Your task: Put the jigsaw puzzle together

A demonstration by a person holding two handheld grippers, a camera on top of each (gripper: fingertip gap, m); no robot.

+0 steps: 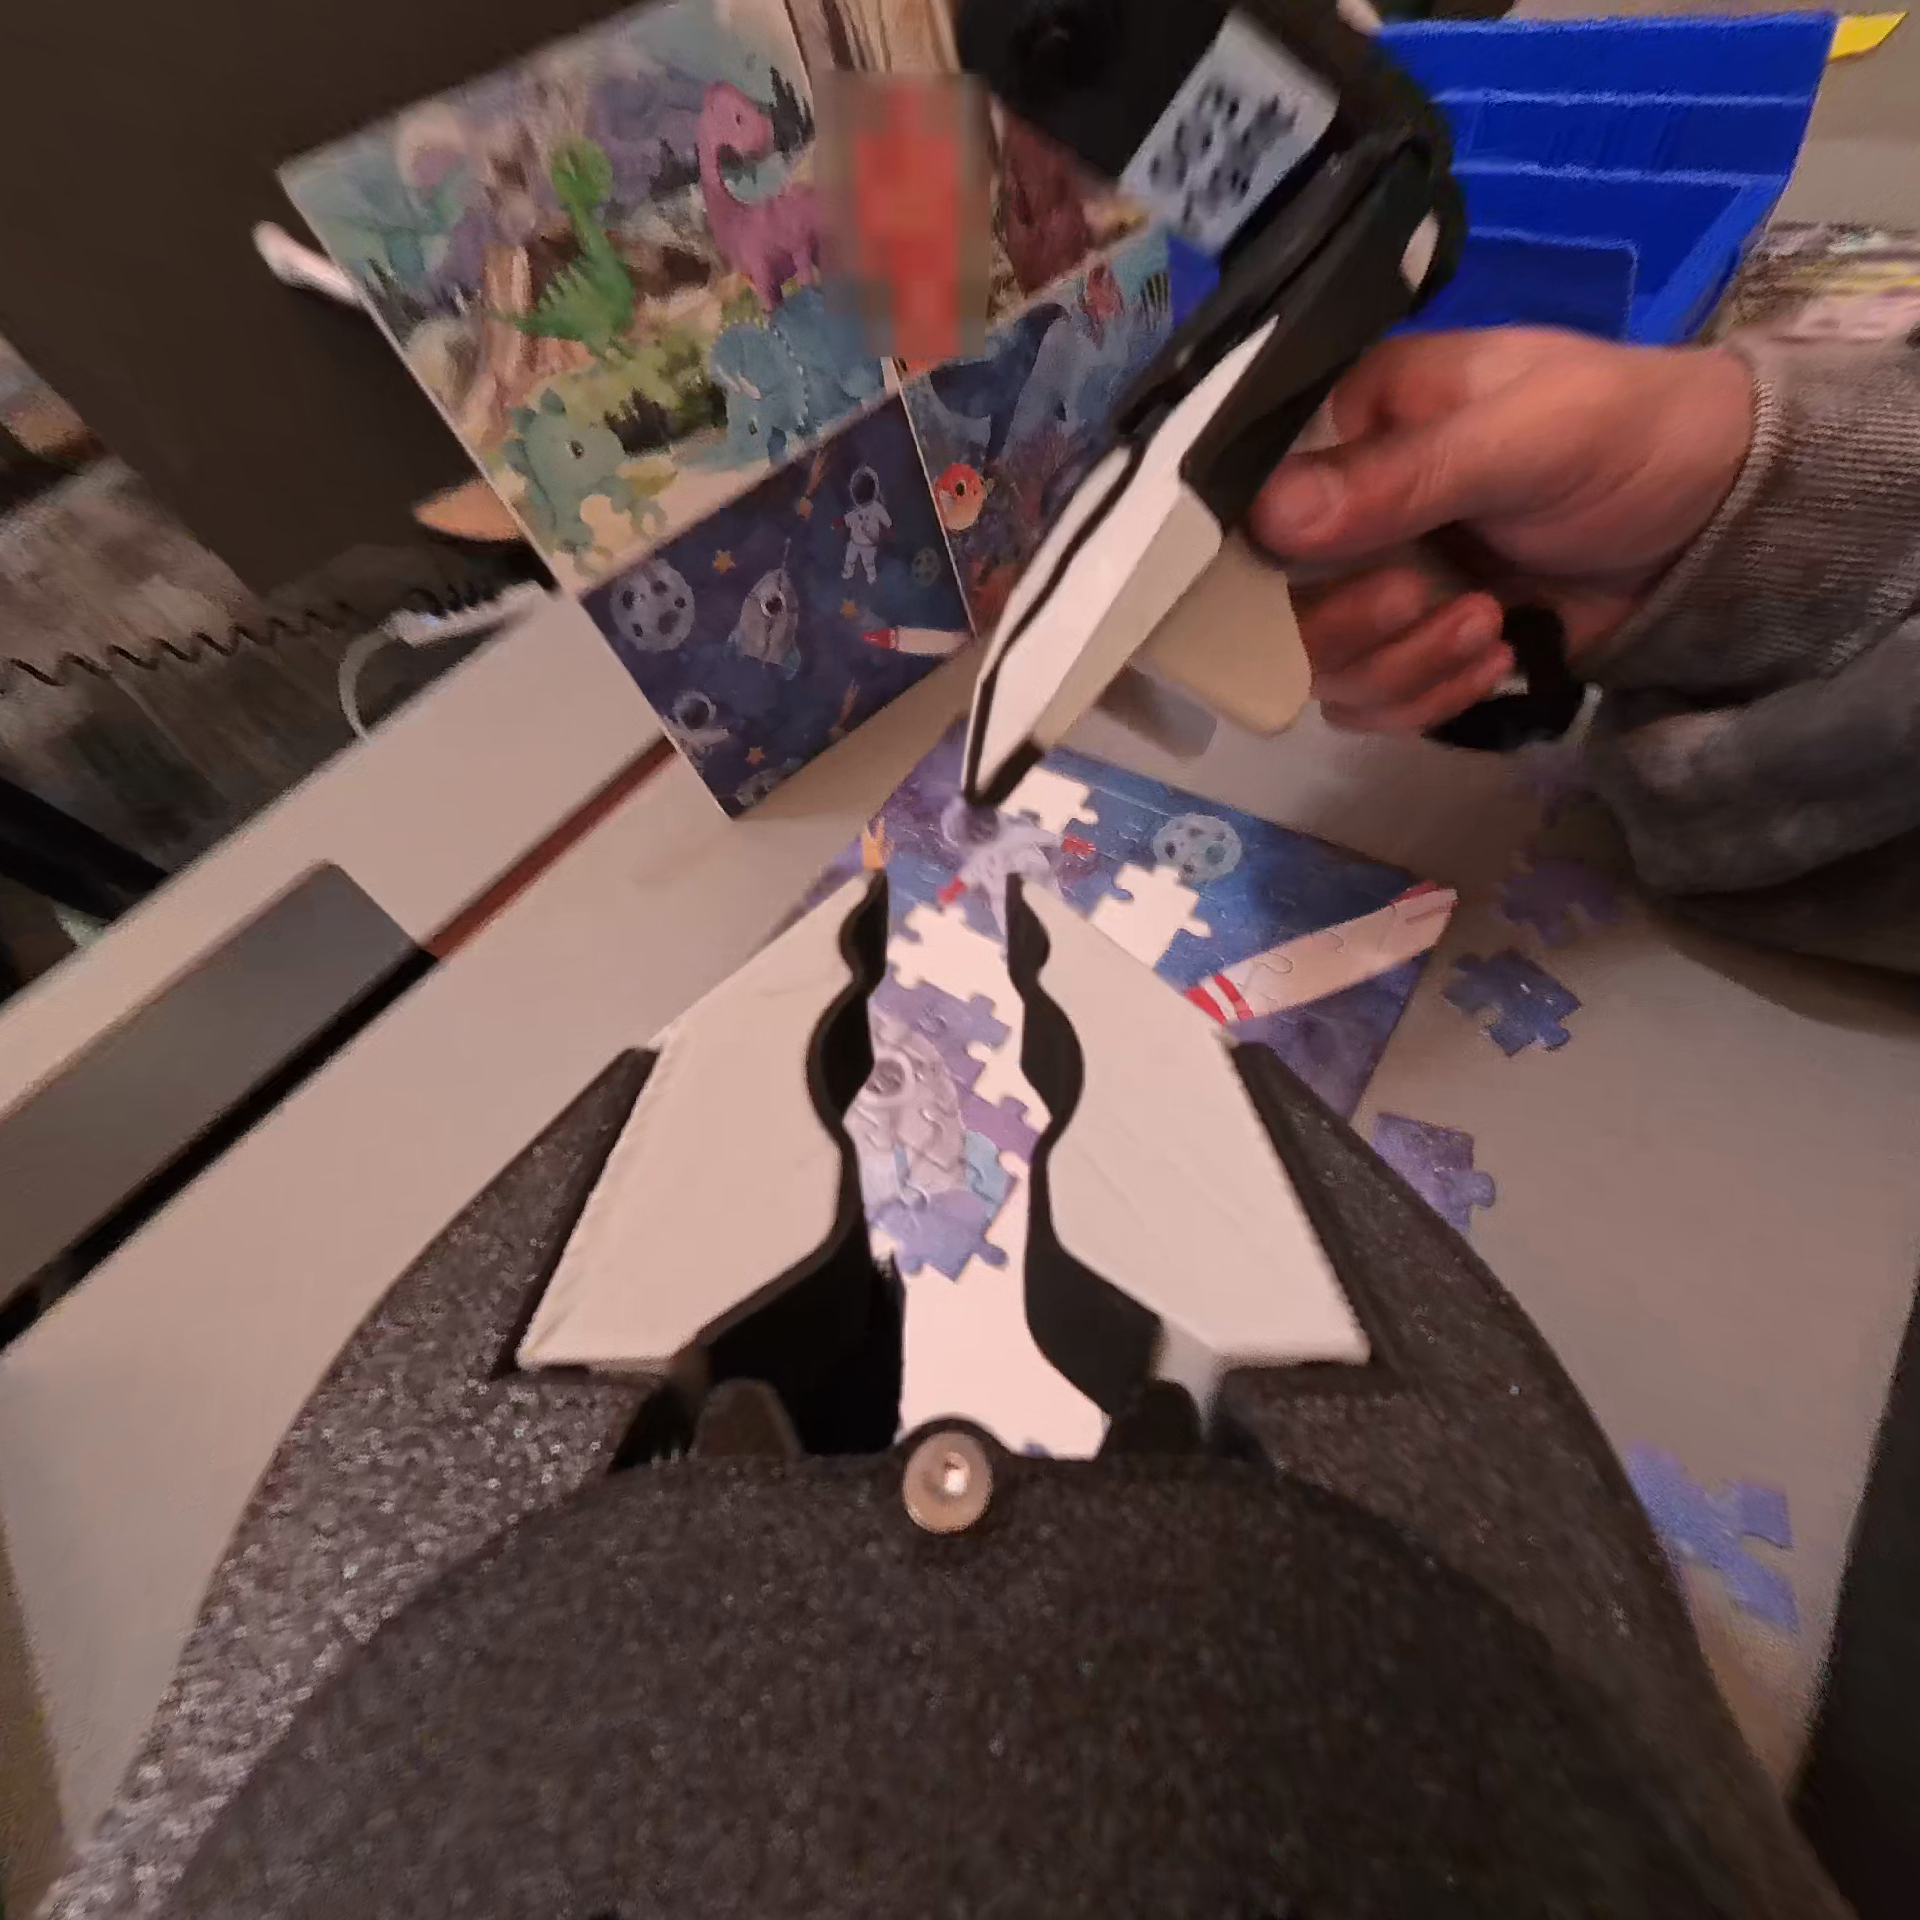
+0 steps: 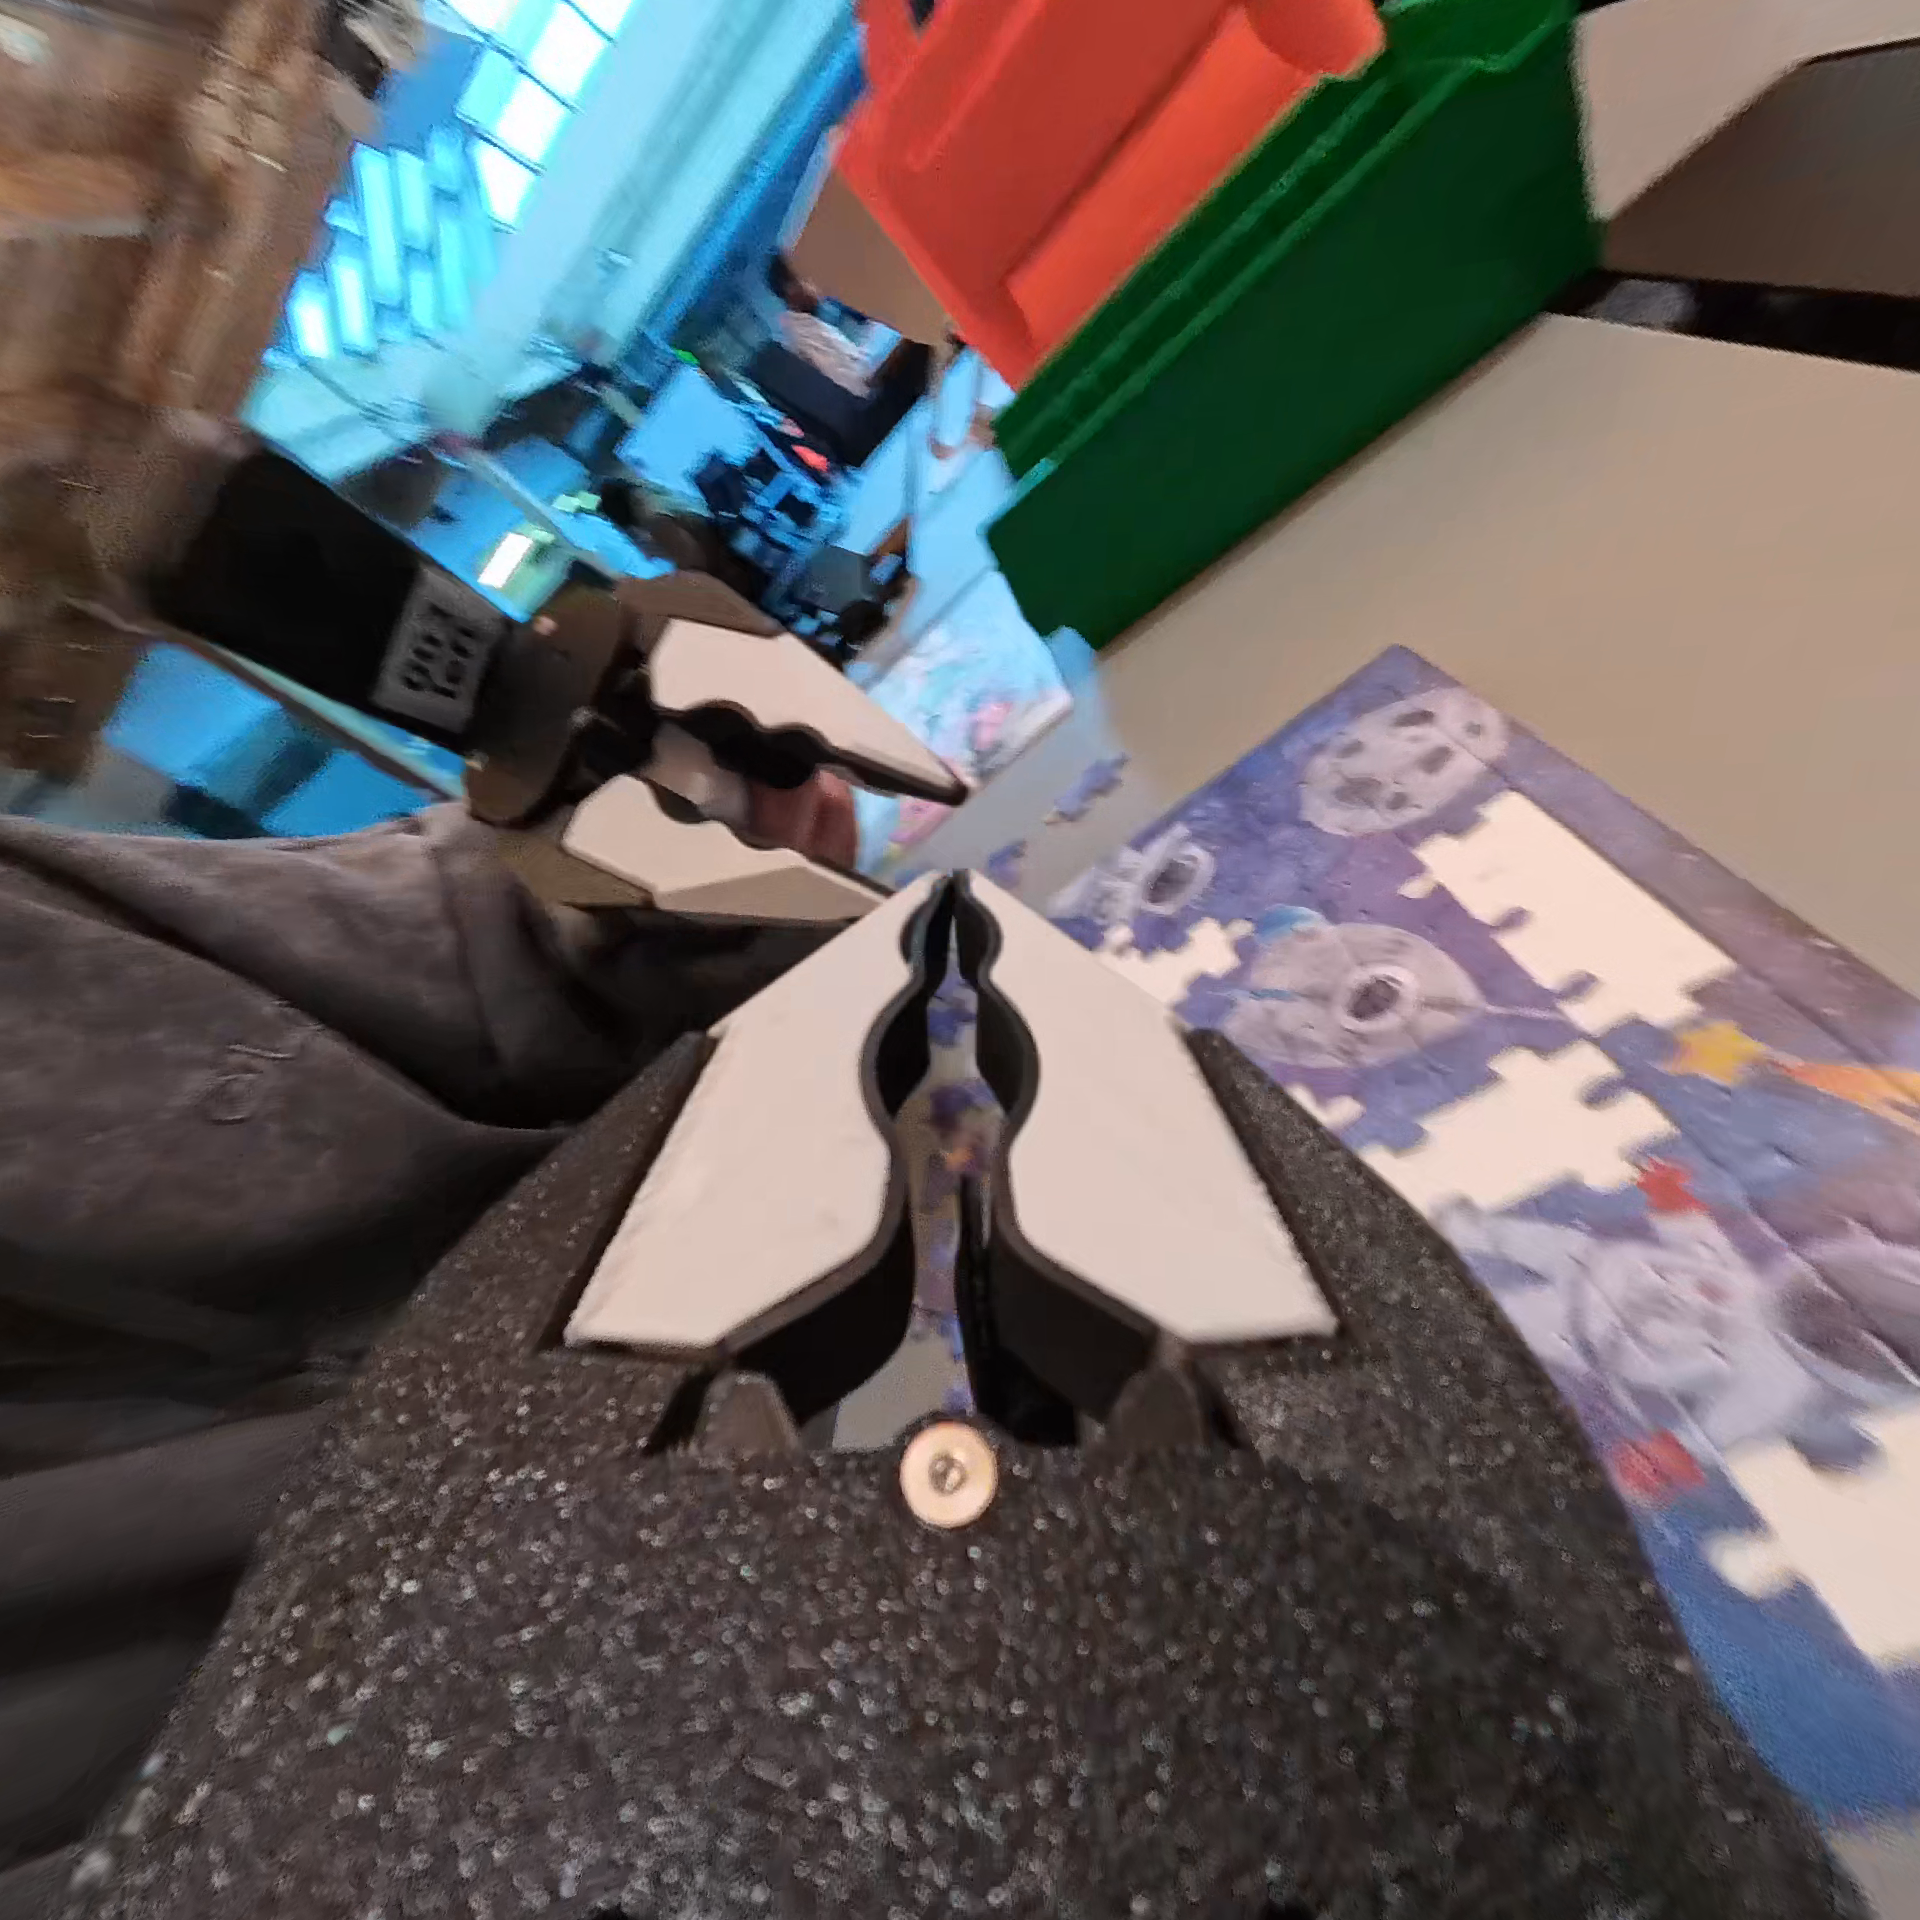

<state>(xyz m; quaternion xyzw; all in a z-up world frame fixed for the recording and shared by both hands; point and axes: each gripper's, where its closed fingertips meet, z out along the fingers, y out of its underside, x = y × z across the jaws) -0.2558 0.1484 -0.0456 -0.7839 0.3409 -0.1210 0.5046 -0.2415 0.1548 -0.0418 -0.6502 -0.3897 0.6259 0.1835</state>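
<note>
The partly built space puzzle (image 1: 1299, 914) lies flat on the table, with white gaps where pieces are absent; it also shows in the right wrist view (image 2: 1558, 1039). My left gripper (image 1: 945, 888) hovers over its near part, open, with nothing between the fingers; the right wrist view shows it (image 2: 920, 842) open too. My right gripper (image 2: 953, 883) is shut, tips together. In the left wrist view its tip (image 1: 977, 795) points down onto a blurred astronaut piece (image 1: 1008, 847) at the puzzle's far edge. I cannot tell whether that piece is pinched.
Loose blue pieces (image 1: 1512, 997) (image 1: 1434, 1164) (image 1: 1704, 1527) lie right of the puzzle. The picture box (image 1: 727, 416) stands behind it, a blue bin (image 1: 1610, 156) at back right. Green (image 2: 1299, 395) and orange (image 2: 1039, 156) bins stand beyond. The table edge runs along the left.
</note>
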